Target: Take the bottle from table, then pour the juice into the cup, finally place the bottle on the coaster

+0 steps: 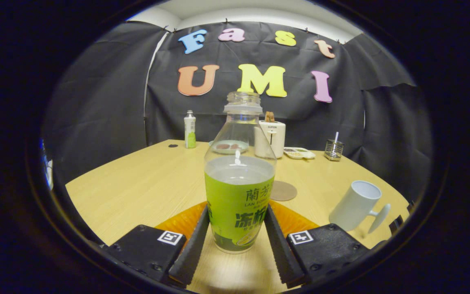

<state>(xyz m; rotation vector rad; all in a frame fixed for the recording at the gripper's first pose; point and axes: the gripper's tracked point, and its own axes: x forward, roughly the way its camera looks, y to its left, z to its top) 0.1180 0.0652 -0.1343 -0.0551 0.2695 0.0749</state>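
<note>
Jaws clamped on the bottle [239,196], both fingers [192,245] pressing its label, base on the counter [137,183]. It's uncapped, so a jerky lift could slosh juice. Coaster [282,190] just beyond at one o'clock, cup [355,206] at three.

I've got the gripper [237,237] clamped on the uncapped bottle [239,192], both fingers pressing its green label, base on the surface [137,183]. Coaster [282,190] just beyond, white cup [355,206] right.
</note>
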